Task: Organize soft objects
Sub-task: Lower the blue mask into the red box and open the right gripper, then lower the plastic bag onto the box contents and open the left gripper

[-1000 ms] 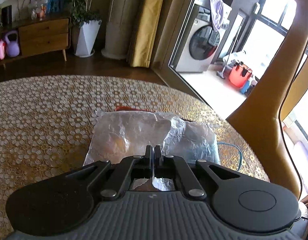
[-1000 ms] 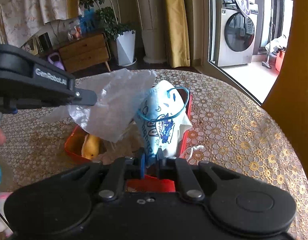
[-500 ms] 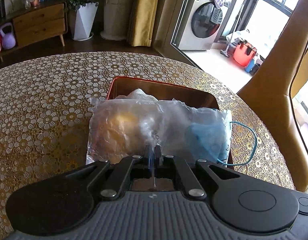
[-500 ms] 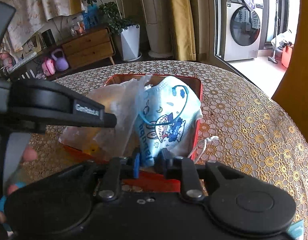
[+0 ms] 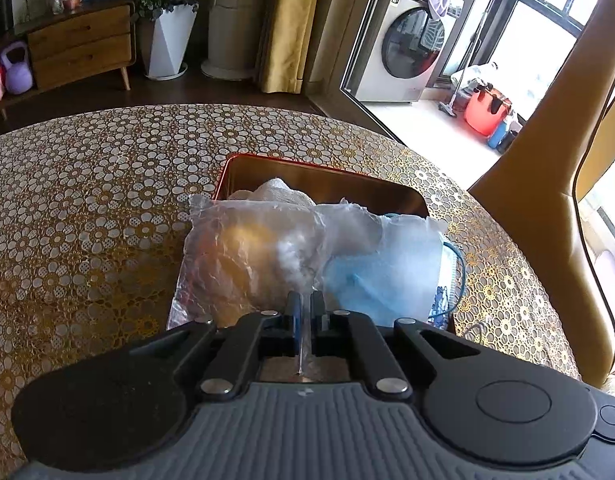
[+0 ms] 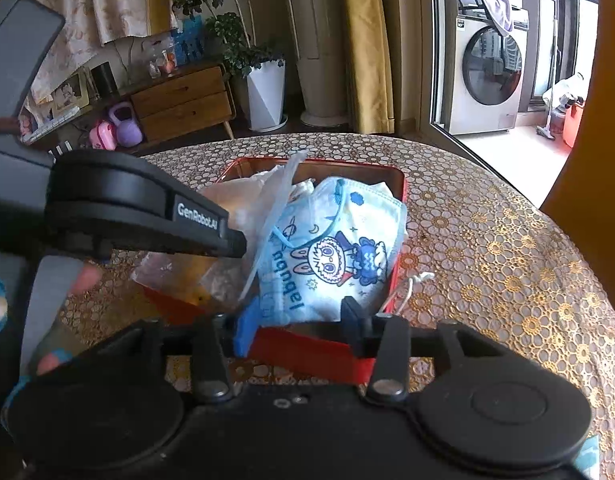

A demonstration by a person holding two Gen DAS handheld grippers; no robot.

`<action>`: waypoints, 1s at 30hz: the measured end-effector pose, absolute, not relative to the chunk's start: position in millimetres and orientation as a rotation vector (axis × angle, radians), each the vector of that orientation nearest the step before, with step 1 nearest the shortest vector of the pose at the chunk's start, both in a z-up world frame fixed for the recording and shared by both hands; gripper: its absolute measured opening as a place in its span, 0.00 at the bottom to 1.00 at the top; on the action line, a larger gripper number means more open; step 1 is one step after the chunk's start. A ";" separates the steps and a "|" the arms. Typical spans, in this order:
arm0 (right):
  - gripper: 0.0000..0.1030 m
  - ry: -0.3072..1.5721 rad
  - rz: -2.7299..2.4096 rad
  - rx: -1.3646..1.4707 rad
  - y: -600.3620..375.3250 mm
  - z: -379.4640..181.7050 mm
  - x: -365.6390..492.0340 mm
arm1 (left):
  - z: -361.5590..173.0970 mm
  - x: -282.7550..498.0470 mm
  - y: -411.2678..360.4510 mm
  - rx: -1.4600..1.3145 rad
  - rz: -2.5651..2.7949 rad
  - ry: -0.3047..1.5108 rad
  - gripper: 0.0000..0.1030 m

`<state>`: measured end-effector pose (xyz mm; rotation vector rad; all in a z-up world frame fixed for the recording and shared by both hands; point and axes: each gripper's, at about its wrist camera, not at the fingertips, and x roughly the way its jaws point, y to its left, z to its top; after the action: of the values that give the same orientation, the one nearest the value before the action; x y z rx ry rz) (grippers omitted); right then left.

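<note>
A red metal tray sits on the round table. My left gripper is shut on the edge of a clear plastic bag that drapes over the tray's contents; the bag also shows in the right wrist view. A blue cartoon-print face mask lies in the tray, seen through the bag in the left wrist view. My right gripper is open, its fingers spread at the mask's near edge. Something yellow lies under the bag.
The table has a gold floral lace cloth. A tan chair back stands at the table's right edge. A white cord lies beside the tray. The left gripper's body reaches in from the left of the right wrist view.
My right gripper has opened and let go of the mask, which now rests in the tray. My left gripper has lowered the plastic bag onto the tray.
</note>
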<state>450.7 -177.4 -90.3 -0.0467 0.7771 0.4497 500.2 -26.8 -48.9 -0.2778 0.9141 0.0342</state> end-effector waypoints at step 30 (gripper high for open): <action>0.65 0.673 0.424 0.032 -215.9 -20.2 357.7 | 33.3 387.3 -4.7 -0.208 -0.022 0.791 0.07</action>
<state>357.7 -215.9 -20.2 0.0317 0.6730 0.4243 387.3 -4.7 33.3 -0.2078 0.7906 -0.0218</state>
